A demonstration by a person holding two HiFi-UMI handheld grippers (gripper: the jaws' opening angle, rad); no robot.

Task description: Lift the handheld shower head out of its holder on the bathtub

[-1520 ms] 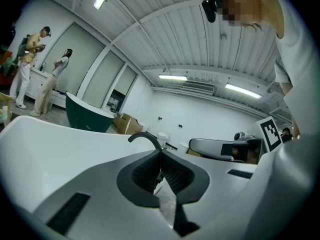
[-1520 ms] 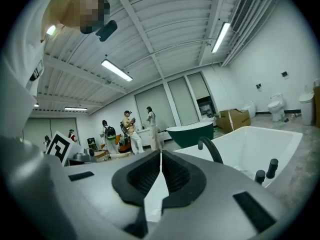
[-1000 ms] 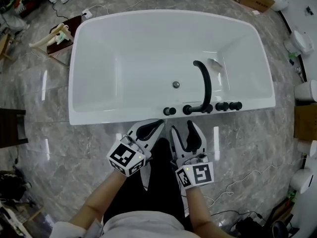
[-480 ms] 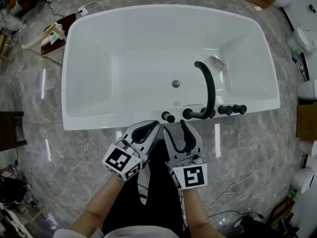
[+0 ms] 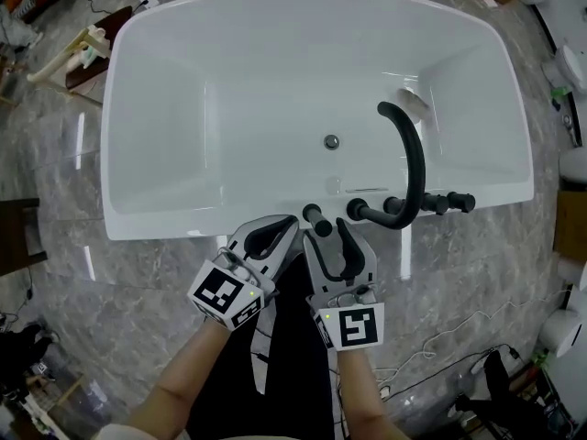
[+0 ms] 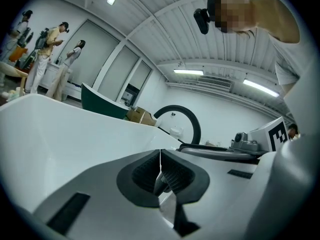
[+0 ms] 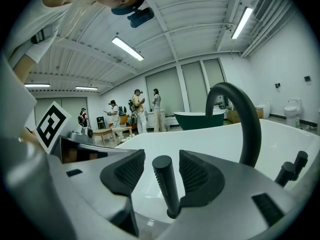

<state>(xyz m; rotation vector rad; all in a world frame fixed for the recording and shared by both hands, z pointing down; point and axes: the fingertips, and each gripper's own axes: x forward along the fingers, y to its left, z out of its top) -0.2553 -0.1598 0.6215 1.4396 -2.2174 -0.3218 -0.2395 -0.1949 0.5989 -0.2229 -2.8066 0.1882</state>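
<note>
One black handheld shower head (image 5: 317,218) stands upright on the near rim of the white bathtub (image 5: 165,218), between the parted jaws of the right hand-held gripper (image 5: 330,233) and touching neither; the left hand-held gripper (image 5: 286,229) has its jaws together, empty.

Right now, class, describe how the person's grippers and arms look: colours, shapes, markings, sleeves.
The left gripper and right gripper match: pale grey shells, black ribbed pads, each with a cube of black-and-white square markers. Forearms bare; short white sleeve.
</note>
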